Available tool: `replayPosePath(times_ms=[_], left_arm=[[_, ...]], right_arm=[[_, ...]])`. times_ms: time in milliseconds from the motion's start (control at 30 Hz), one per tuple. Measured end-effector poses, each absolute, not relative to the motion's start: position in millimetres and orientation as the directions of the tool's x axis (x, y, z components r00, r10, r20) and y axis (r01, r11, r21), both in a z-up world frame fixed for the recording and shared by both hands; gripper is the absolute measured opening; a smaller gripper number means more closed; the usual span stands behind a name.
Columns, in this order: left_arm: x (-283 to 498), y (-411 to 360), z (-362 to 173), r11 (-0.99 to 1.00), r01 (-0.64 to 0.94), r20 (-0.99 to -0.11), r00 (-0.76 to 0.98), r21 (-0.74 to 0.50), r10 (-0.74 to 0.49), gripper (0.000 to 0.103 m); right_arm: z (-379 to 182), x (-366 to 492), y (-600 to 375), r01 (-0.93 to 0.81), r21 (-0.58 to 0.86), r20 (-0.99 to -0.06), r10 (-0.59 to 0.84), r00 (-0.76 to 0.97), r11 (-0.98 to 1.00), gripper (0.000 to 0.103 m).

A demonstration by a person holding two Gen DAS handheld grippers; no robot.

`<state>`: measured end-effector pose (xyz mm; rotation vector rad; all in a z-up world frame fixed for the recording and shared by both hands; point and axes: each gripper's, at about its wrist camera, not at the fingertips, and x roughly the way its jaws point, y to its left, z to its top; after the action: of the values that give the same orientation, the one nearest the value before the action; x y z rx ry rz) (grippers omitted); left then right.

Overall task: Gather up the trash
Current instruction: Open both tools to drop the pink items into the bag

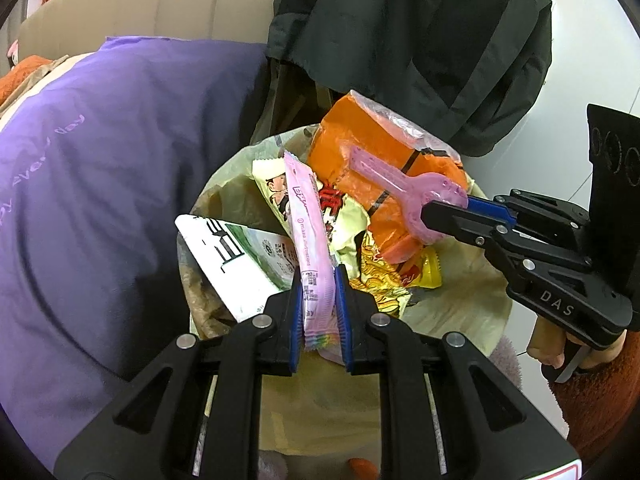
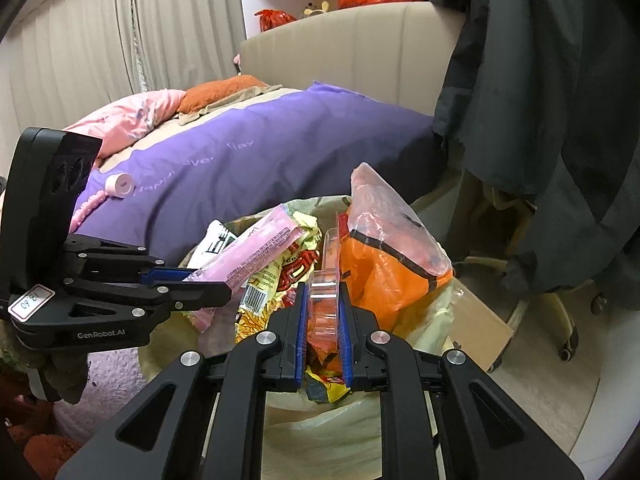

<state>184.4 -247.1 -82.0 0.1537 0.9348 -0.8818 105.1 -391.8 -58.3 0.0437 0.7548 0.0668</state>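
A trash bin lined with a pale yellow bag [image 1: 472, 312] is full of wrappers. My left gripper [image 1: 320, 280] is shut on a long pink wrapper [image 1: 308, 216] and holds it over the bin; it also shows in the right wrist view [image 2: 256, 252]. My right gripper [image 2: 323, 292] is shut on a clear pink plastic blister piece [image 2: 325, 280], which shows as a pink key-shaped piece in the left wrist view [image 1: 404, 184], held over an orange plastic bag [image 1: 360, 148]. A white and green packet [image 1: 236, 256] and yellow snack wrappers [image 1: 384, 276] lie in the bin.
A bed with a purple cover [image 2: 248, 160] lies left of the bin, with a small pink roll [image 2: 119, 185] on it. A dark jacket [image 2: 540, 100] hangs over a wheeled chair [image 2: 560, 320] behind and right. A cardboard piece [image 2: 480, 328] lies on the floor.
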Motion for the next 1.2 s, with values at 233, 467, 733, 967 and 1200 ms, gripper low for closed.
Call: replayPosePath(times_ms=[233,467,733,967,1200], left_arm=[[188,-245,-84,0.619,0.731,-0.741,0.242,-0.286,-0.627,0.014],[190,-233,-85,0.607,0.732,-0.731,0.226,-0.309,-0.644,0.014],[186,-222,-78,0.602,0.726,-0.713,0.225,-0.332,-0.665,0.014],[186,-215,-75,0.61,0.718,-0.71,0.233,-0.335,-0.664,0.019],[180,-200,-62,0.633,0.705,-0.693,0.282,-0.32,-0.664,0.038]], right_arm=[[-57,104,-386,-0.056,0.046,-0.673,0.072,0.736,0.997,0.014],[-53,96,-374,-0.064,-0.001,-0.673,0.047,0.739,0.998,0.015],[-53,91,-366,-0.061,0.0,-0.689,0.044,0.723,0.998,0.015],[-51,88,-360,-0.022,-0.024,-0.692,-0.001,0.722,0.999,0.017],[-47,83,-357,0.001,-0.006,-0.691,-0.005,0.723,1.0,0.035]])
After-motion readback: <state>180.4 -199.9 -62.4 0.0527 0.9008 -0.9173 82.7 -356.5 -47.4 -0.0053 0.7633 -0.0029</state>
